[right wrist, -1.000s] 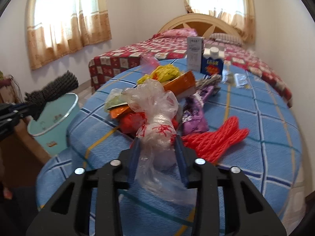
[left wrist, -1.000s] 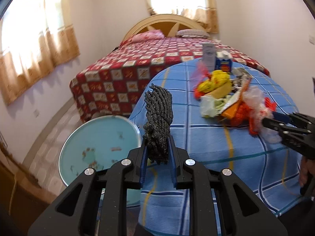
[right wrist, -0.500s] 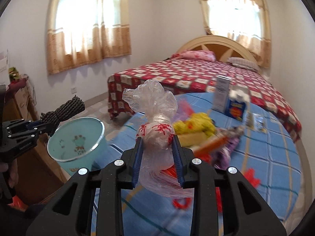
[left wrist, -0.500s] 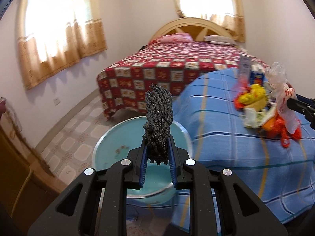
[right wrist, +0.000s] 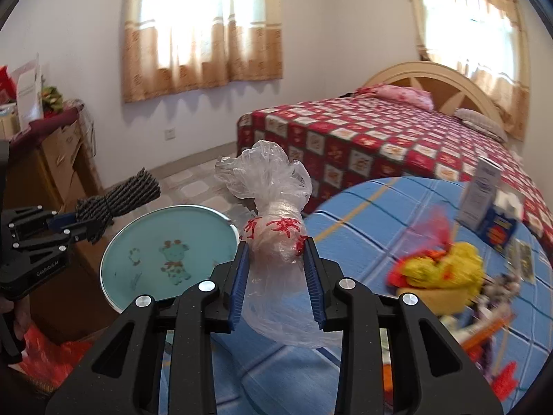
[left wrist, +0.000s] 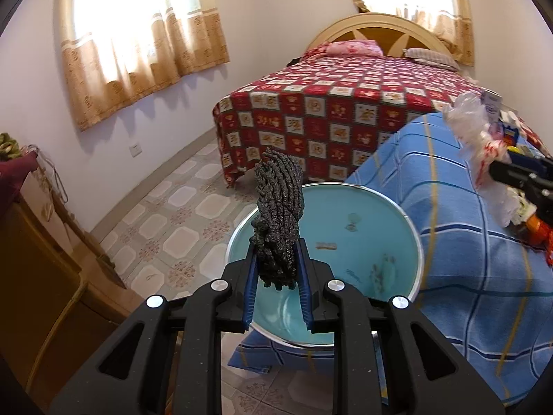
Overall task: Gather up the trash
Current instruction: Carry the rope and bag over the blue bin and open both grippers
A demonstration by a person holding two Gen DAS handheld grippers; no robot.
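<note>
Left hand-held gripper [left wrist: 278, 269] clamping dark rope [left wrist: 279, 214], bin [left wrist: 390, 214] beneath

My left gripper [left wrist: 278, 271] has carried the dark rope bundle [left wrist: 279, 218] off the blue counter [left wrist: 466, 259] to above the teal bin [left wrist: 397, 228]. My right gripper [right wrist: 276, 276] has lifted the clear plastic bag [right wrist: 273, 214] from the trash pile [right wrist: 442, 273] and swung it toward the bin.

The left gripper [left wrist: 277, 269] pinches a dark rope bundle [left wrist: 279, 214] above the teal bin [left wrist: 397, 228], beside the blue-clothed table's [left wrist: 466, 276] edge.
</note>
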